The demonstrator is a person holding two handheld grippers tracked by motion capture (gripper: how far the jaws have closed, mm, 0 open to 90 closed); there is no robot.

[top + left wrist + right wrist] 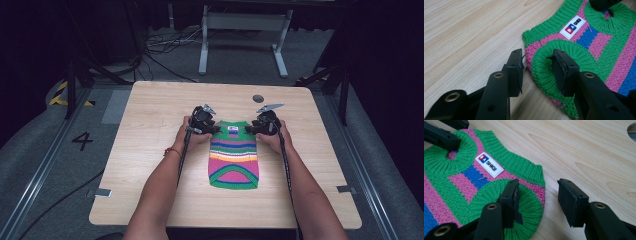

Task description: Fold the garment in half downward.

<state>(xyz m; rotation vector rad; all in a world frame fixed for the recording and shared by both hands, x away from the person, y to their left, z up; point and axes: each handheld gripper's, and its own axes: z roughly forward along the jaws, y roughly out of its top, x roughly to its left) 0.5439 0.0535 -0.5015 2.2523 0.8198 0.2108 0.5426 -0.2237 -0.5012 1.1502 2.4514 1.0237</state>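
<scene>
A small knitted sweater in green, pink and blue stripes lies flat on the wooden table, neck end away from me. My left gripper is at its left shoulder. In the left gripper view the jaws stand open astride the green armhole rib, one on the wood and one on the knit. My right gripper is at the right shoulder, where its jaws are open around the other armhole rib. A white label sits below the collar.
A round hole is in the tabletop behind the right gripper. Beyond the table's far edge stand a grey metal frame and loose cables on the floor. Bare wood surrounds the sweater on all sides.
</scene>
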